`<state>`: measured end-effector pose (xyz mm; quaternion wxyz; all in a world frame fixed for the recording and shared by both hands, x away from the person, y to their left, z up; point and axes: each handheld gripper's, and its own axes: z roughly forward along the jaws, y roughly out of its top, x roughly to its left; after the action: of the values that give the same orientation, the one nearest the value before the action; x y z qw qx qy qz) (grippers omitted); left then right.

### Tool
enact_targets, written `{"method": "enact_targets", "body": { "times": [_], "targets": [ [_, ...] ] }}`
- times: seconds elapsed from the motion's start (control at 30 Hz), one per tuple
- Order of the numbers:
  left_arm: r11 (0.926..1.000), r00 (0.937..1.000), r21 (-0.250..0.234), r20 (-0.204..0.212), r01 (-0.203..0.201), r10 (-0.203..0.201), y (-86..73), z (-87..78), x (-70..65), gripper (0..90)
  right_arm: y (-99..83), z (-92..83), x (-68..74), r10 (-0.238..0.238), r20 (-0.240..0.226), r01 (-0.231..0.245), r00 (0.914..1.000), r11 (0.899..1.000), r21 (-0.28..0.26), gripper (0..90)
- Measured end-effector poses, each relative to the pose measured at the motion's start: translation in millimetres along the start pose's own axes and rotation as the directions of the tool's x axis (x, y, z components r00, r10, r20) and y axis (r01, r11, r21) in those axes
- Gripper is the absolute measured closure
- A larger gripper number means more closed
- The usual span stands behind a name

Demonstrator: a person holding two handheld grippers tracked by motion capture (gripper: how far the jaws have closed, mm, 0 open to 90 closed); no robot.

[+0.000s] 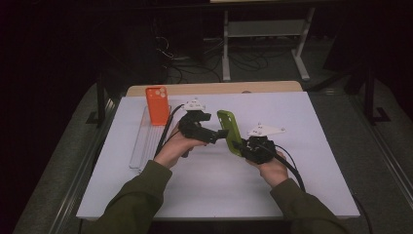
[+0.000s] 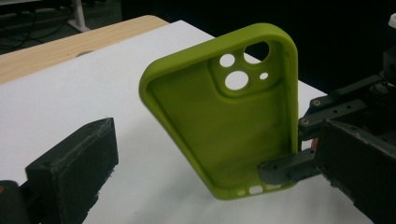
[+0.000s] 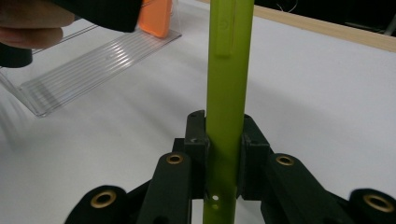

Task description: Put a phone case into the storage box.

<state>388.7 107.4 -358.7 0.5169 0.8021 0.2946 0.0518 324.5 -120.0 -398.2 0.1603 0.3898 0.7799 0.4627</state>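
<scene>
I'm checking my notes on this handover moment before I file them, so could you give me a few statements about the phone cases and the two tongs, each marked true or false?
1. The right tongs are clamped on the lower end of the green phone case. True.
2. The left tongs are shut on the green phone case. False: in the left gripper view their jaws stand apart, with the case ahead of them and unpinched.
3. The orange phone case stands in the clear slotted rack. True.
4. The green phone case lies flat on the white table top. False: it is held upright above it.
5. The green phone case has camera holes at its top corner. True.
</scene>
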Motion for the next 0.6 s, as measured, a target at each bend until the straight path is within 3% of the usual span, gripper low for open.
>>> {"method": "enact_targets", "body": {
  "times": [0.27, 0.6],
  "targets": [
    [1.0, 1.0, -0.005, 0.005, -0.007, 0.007, -2.6, 5.4, -0.9, 0.0, 0.5, 3.3, 5.9, -0.014, -0.006, 0.014, 0.9999, 1.0, -0.006, 76.5],
    [0.9996, 0.9998, -0.027, 0.014, 0.013, -0.012, -5.4, 11.4, -3.3, 0.0, 1.1, 6.5, 14.1, -0.017, -0.025, 0.017, 0.9995, 1.0, -0.016, 76.5]
  ]
}}
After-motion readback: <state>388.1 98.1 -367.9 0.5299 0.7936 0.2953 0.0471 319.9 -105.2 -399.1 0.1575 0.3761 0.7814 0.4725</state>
